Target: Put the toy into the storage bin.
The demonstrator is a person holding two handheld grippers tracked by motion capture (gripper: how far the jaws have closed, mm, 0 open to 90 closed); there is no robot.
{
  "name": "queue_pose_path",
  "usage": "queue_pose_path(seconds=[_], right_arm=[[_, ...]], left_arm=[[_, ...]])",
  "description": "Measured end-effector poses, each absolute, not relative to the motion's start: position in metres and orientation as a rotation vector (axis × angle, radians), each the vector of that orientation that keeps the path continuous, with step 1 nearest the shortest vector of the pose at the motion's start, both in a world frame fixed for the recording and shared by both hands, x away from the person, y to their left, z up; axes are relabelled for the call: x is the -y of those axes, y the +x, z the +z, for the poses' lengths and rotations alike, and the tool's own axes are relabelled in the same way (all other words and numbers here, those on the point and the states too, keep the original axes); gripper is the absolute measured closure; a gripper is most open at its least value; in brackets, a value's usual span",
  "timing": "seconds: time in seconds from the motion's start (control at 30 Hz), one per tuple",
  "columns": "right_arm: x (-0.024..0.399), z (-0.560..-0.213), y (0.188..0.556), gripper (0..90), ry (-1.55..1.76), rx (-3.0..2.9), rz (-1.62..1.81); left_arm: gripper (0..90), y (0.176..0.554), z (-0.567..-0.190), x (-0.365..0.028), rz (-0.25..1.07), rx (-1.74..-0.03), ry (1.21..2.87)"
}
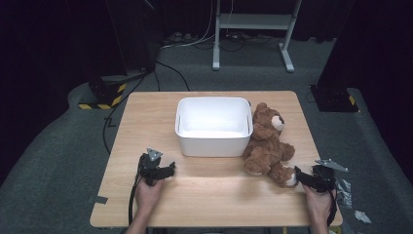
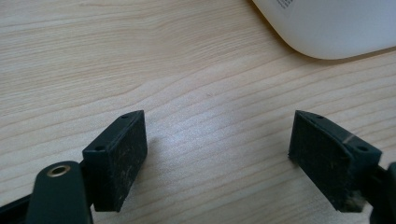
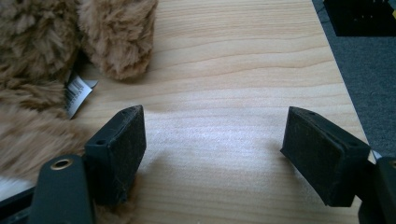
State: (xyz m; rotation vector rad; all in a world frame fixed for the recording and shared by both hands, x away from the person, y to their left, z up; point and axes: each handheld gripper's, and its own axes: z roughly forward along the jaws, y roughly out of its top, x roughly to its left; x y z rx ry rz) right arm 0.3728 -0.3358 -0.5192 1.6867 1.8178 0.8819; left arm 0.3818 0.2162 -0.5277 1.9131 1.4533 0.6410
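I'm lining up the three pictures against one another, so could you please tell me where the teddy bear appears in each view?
High view: the teddy bear lies right of centre, against the white bin's right side, one foot near the right claw.
Left gripper view: the bear is not in it; the bin's corner sits top right.
Right gripper view: its brown fur covers the upper left and left edge.
Shared landmark: the light wooden table.
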Motion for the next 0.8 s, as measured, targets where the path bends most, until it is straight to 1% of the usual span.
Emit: queue_pose_path(seconds=[0.2,0.37,0.8], right_arm=[[0.336,-0.518,0.368,21.6,1.676,-1.818,0.901],[0.337,-0.518,0.363,24.8,1.66,-1.806,0.939],[0.339,-0.516,0.358,24.8,1.654,-1.782,1.002]], left_arm=[[19.3,0.382,-0.527,-0.216,0.641,-1.456,1.915],[19.3,0.382,-0.528,-0.216,0.641,-1.454,1.913],[19.3,0.382,-0.527,-0.216,0.641,-1.456,1.916]])
